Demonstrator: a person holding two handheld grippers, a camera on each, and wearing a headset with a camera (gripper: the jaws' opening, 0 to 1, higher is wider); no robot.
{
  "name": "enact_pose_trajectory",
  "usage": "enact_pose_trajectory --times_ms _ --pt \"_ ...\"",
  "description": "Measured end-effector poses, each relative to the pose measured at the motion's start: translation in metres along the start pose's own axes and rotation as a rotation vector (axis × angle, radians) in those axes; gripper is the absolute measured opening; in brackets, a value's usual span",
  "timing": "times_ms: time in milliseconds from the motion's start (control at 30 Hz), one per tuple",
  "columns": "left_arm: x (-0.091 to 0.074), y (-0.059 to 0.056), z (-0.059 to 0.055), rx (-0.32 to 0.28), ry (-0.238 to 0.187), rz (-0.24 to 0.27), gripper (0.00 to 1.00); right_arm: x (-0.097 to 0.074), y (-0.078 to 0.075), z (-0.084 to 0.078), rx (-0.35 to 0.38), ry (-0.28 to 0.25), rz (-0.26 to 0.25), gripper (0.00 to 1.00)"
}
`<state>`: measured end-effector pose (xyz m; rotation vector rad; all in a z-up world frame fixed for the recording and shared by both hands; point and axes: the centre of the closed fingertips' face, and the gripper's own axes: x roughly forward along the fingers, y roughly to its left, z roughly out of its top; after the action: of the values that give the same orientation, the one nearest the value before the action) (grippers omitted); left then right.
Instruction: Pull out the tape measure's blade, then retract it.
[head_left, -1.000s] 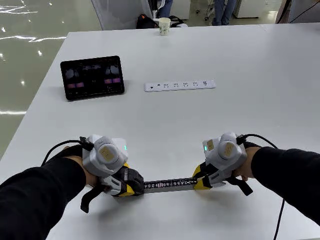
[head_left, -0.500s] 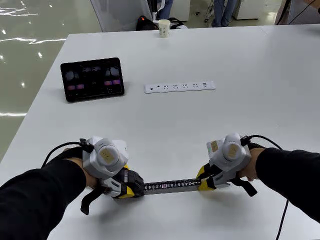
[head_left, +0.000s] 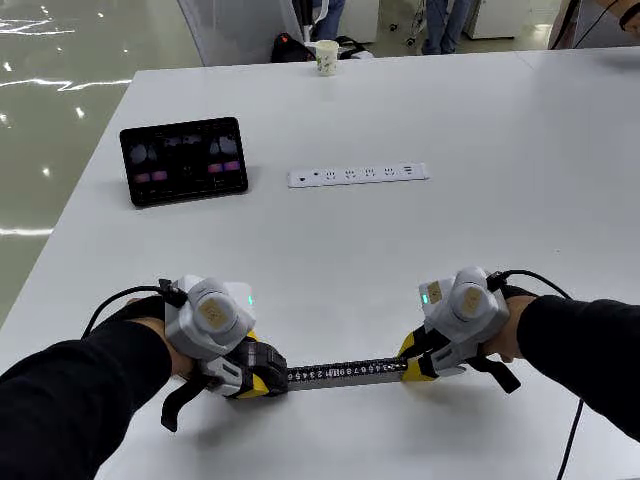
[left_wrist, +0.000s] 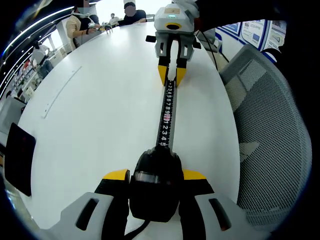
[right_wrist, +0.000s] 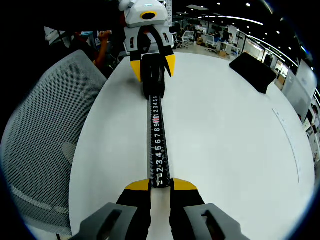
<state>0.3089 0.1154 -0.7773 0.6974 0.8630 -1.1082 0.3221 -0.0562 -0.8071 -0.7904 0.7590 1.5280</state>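
I hold left gripper (left_wrist: 155, 176) clamped on tape measure (head_left: 262, 362) as anchor; right gripper (right_wrist: 161, 185) pinches blade (right_wrist: 157, 135) tip taut (near edge of table (head_left: 330, 250)).

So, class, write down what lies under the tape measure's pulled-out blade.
The bare white table lies under the blade. The blade's tip is hidden between the jaws of the right gripper, its other end inside the case.

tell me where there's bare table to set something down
Free: the table between the power strip and the blade, the wide stretch right of the strip, and the band behind it up to the paper cup. Crowded: the near edge, around the left gripper on the tape measure and right gripper.
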Motion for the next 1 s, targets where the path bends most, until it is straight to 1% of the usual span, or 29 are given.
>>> enact_pose_trajectory --times_ms 467,667,1000 --pt "0.000 0.001 0.000 -0.001 0.000 0.000 0.33 -0.005 -0.001 -0.007 -0.001 0.002 -0.005 0.10" --pt "0.000 0.001 0.000 -0.001 -0.001 0.001 0.33 -0.007 -0.001 -0.009 0.009 -0.002 -0.010 0.10" --pt "0.000 0.001 0.001 -0.003 -0.002 0.002 0.33 -0.009 -0.002 -0.014 0.008 0.008 -0.010 0.10"
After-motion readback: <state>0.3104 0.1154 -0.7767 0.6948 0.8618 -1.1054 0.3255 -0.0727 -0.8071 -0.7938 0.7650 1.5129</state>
